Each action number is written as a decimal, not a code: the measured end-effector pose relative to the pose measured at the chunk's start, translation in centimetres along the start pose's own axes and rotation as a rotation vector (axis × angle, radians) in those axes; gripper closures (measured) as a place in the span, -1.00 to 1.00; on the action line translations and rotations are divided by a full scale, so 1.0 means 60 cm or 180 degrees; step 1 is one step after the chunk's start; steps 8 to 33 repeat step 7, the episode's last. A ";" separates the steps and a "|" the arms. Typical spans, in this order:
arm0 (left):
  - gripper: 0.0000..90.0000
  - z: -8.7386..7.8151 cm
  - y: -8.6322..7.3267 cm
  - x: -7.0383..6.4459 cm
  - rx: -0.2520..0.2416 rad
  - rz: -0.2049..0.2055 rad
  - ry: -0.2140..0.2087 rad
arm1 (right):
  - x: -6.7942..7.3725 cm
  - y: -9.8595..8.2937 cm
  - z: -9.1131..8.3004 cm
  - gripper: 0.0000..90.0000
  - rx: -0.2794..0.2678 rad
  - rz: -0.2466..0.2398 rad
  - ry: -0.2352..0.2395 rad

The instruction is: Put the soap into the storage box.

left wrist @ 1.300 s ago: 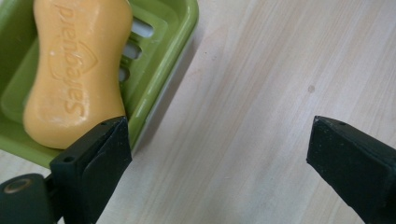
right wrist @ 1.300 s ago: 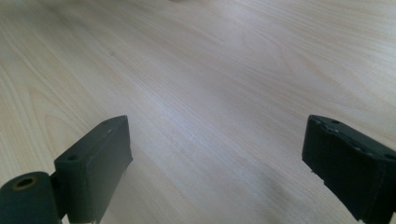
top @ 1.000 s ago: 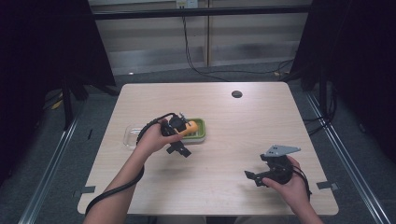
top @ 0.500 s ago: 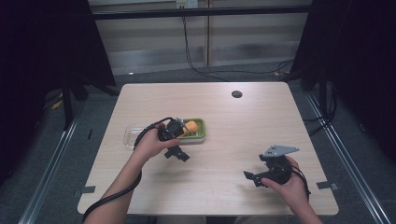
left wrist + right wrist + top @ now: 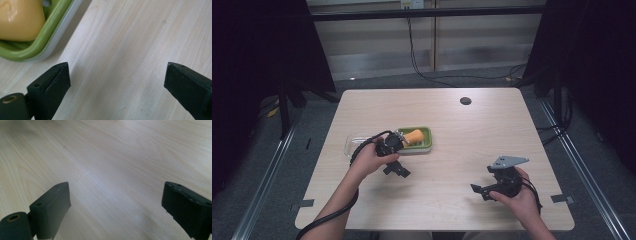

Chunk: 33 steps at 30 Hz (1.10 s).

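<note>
Left tongs [image 5: 396, 170] released, jaws spread wide over bare wood, held just in front of the green soap dish [image 5: 428, 145] and gripping nothing; in the left gripper view, left tongs [image 5: 116, 82] hovering close above the table [image 5: 130, 45], with the corner of the green soap dish [image 5: 42, 43] at the upper left and the orange soap bar [image 5: 21, 21] lying inside it; from the high view, orange soap bar [image 5: 414, 135] resting in the dish, left of the table's middle, beside a clear lid [image 5: 353, 142] lying flat on the table [image 5: 472, 125] to the dish's left; right tongs [image 5: 479, 190] likewise released, empty, held low near the front right part of the table, well apart from the dish; in the right gripper view, right tongs [image 5: 115, 202] gaping over plain pale wood grain; small dark round hole [image 5: 465, 101] in the tabletop towards the far edge.
</note>
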<state>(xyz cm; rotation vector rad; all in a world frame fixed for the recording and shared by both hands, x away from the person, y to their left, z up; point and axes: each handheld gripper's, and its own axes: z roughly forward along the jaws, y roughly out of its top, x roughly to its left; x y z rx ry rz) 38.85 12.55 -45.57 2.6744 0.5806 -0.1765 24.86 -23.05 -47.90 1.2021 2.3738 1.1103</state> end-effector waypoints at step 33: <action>-0.86 0.006 -0.007 -0.014 -0.0046 0.0065 0.0024 | -0.004 0.001 0.001 -0.82 -0.0024 0.0023 0.0040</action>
